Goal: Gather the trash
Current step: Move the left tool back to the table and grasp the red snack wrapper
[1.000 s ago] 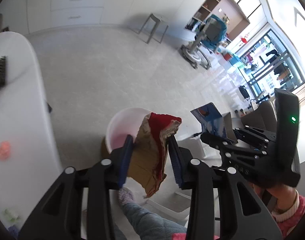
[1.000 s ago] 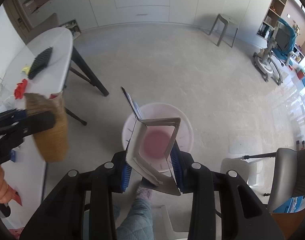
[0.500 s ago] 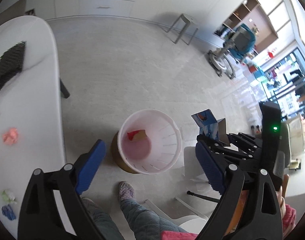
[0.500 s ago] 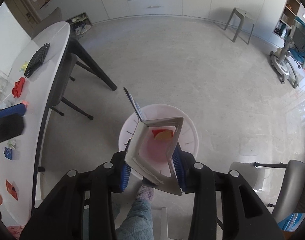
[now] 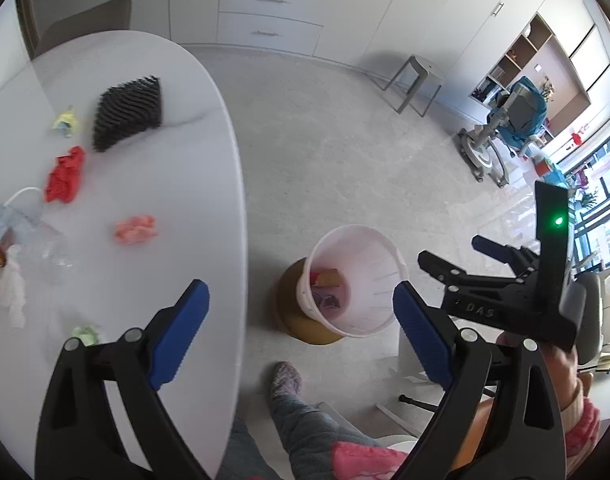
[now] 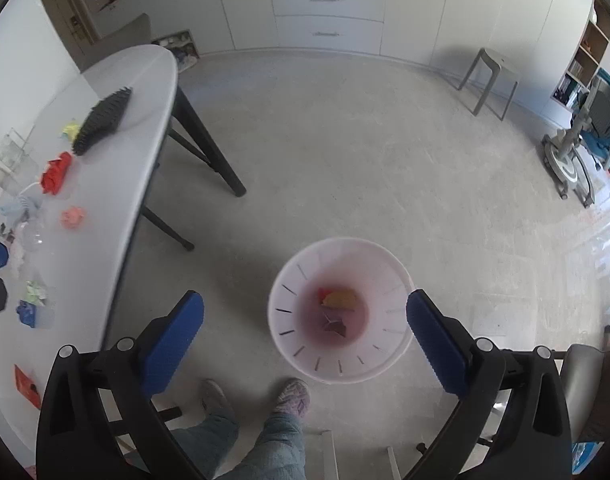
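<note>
A white plastic bin stands on the floor beside a white table. In the bin lie a red-and-brown cardboard piece and a dark folded carton. My right gripper hangs right over the bin, its jaws opening with nothing between them. My left gripper is open and empty, above the table's edge and left of the bin. On the table lie a red crumpled wad, a pink wad, a yellow-green scrap and a green scrap.
A black ridged pad, a clear bottle and a blue mask also lie on the table. The person's feet stand just before the bin. Black table legs slant to the floor; a grey stool stands far off.
The left gripper opened, its cardboard piece fell into the bin, and it swung toward the table. The right gripper then opened and its folded carton dropped into the bin.
</note>
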Motion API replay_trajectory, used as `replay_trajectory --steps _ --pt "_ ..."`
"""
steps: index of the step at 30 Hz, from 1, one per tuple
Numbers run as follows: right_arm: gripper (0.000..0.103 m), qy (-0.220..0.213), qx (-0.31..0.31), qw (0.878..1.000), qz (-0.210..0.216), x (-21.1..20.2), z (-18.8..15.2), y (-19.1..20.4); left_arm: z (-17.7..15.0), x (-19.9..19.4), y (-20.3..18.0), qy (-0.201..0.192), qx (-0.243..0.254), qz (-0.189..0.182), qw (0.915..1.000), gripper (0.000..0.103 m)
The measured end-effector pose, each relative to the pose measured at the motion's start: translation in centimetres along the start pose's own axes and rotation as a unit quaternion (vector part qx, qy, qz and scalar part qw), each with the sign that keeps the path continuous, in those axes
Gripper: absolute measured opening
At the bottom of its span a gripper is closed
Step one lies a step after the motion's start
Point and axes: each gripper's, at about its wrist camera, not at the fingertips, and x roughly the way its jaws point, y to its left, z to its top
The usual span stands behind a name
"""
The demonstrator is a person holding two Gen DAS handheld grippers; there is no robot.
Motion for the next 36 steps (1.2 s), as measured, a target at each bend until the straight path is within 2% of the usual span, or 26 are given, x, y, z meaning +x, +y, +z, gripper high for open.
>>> replay_trajectory --steps 5,11,14,16,18,20,22,25,26,30,33,34,36 --pt "0.101 -0.021 -0.028 0.999 0.031 -3.1 0.4 5.4 -2.6 -4.6 3.3 -0.028 -0.007 0.013 0.9995 0.092" --pt "0.101 -0.019 -0.103 0.99 0.096 -4.6 -0.5 14.8 -8.2 -9.9 9.7 -0.045 -0.043 0.049 0.9969 0.094" --pt "0.101 -0.014 -0.14 0.983 0.115 -4.6 -1.4 18.8 -11.7 -11.2 13.3 -0.03 -0.074 0.073 0.9941 0.094" --pt "0.101 -0.008 -0.166 0.977 0.132 -4.5 -2.2 21.5 -14.4 -11.3 15.7 -0.014 -0.112 0.083 0.9902 0.094" --pt "0.101 -0.005 -0.19 0.971 0.147 -4.5 -2.9 23.7 -17.4 -11.3 18.0 -0.005 -0.168 0.084 0.9822 0.094" --pt "0.101 0.001 -0.215 0.964 0.156 -4.4 -3.6 25.9 -19.1 -11.0 19.7 0.001 -0.223 0.089 0.9707 0.094" --pt "0.101 0.007 -0.243 0.956 0.163 -4.0 -3.9 27.4 -21.0 -10.4 21.3 0.009 -0.294 0.088 0.9518 0.094" --pt "0.101 0.012 -0.278 0.945 0.174 -3.2 -4.1 29.2 -23.0 -9.0 22.7 0.009 -0.396 0.075 0.9152 0.094" --pt "0.101 0.012 -0.284 0.943 0.176 -3.1 -4.2 29.4 -23.3 -8.7 22.8 0.008 -0.41 0.077 0.9088 0.094" --pt "0.101 0.015 -0.322 0.93 0.177 -2.2 -4.1 30.4 -24.2 -6.8 23.3 0.009 -0.474 0.107 0.8742 0.094" --pt "0.101 0.017 -0.337 0.924 0.181 -1.6 -3.8 30.6 -24.8 -5.5 24.0 0.016 -0.513 0.12 0.8496 0.09" --pt "0.101 0.018 -0.34 0.922 0.183 -1.5 -3.7 30.6 -25.0 -5.2 24.1 0.02 -0.525 0.122 0.842 0.085" --pt "0.101 0.018 -0.343 0.92 0.187 -1.2 -3.3 30.7 -25.4 -4.5 24.3 0.023 -0.549 0.124 0.8264 0.081"
